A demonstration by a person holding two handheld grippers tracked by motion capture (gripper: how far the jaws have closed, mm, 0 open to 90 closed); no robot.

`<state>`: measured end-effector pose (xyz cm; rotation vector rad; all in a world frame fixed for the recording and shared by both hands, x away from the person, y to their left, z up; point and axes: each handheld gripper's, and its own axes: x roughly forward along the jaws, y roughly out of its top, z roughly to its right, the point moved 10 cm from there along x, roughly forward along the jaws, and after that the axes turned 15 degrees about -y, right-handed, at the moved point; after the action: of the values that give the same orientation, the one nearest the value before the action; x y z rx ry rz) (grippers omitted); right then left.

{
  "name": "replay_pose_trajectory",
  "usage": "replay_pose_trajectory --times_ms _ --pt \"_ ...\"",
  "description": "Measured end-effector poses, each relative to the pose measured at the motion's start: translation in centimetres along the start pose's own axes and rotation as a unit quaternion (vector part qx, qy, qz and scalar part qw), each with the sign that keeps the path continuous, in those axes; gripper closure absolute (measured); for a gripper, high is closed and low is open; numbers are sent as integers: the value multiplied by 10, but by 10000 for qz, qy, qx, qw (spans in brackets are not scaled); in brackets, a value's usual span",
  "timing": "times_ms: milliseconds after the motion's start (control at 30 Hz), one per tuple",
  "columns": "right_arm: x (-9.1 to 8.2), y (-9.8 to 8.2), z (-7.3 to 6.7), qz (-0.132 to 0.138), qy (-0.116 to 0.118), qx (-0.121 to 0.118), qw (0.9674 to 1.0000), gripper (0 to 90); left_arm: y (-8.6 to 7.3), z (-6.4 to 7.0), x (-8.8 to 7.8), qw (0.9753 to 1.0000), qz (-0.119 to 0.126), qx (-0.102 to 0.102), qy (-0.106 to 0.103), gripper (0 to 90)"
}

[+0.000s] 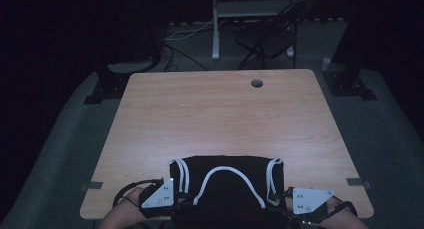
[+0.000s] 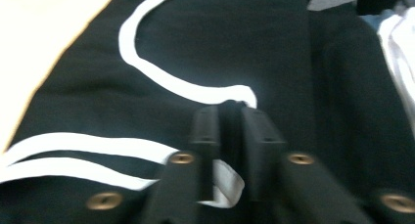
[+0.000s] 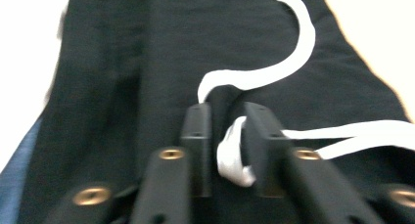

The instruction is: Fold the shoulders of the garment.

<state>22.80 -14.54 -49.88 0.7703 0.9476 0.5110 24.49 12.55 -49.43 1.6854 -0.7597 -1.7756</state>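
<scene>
At table's near edge, black garment (image 1: pixel 227 189) flat, white cord (image 1: pixel 227 175) arching away

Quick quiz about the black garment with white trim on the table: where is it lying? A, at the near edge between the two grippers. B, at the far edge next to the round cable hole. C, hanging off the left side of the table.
A: in the high view the black garment lies at the table's near edge, with the left gripper and right gripper at its two sides, far from the cable hole.
</scene>
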Motion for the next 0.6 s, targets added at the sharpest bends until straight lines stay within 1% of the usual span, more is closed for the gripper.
replay_pose_trajectory --times_ms 33,67,100,133,167,200,233,267,300,333,367,400,433,467,500,533,567,600 --pt "0 2 1 41 10 115 9999 367 1 0 -1 10000 30 -67 -7 508" --pt "-1 5 4 126 -9 192 9997 255 6 -5 -5 9995 205 -214 126 388" --pt "-1 8 6 187 -25 262 9995 193 6 -5 -5 9995 205 -214 126 308" --pt "-1 10 10 194 -95 352 9991 164 12 -7 -12 9986 481 -195 65 293" --pt "0 11 16 175 -142 395 9990 134 15 -11 -15 9976 633 -236 119 288" --pt "1 13 21 188 -152 432 9988 133 18 -16 -17 9966 737 -311 209 213" --pt "3 14 26 223 -153 501 9984 133 18 -16 -17 9966 737 -311 209 199" --pt "5 15 30 232 -193 547 9980 133 20 -26 -19 9960 749 -304 391 199" --pt "5 15 30 232 -193 547 9980 133 20 -26 -19 9960 749 -304 391 199" --pt "14 16 41 162 -202 635 9976 133 17 -36 -13 9969 506 -279 525 199" --pt "14 16 41 162 -202 635 9976 133 17 -36 -13 9969 506 -279 525 199" --pt "24 16 48 70 -204 571 9981 133 15 -39 -9 9981 345 -275 430 199" --pt "29 16 50 5 -169 549 9983 133 13 -42 -4 9987 246 -282 346 199" --pt "34 16 50 -64 -120 532 9985 129 7 -44 7 9991 -51 -393 163 199" --pt "34 16 50 -64 -120 532 9985 129 7 -44 7 9991 -51 -393 163 199" --pt "42 14 47 -288 24 517 9982 113 1 -45 15 9989 -342 -262 193 199" --pt "42 14 47 -288 24 517 9982 113 1 -45 15 9989 -342 -262 193 199" --pt "44 9 41 -421 156 413 9981 113 1 -45 16 9990 -273 -313 148 199"
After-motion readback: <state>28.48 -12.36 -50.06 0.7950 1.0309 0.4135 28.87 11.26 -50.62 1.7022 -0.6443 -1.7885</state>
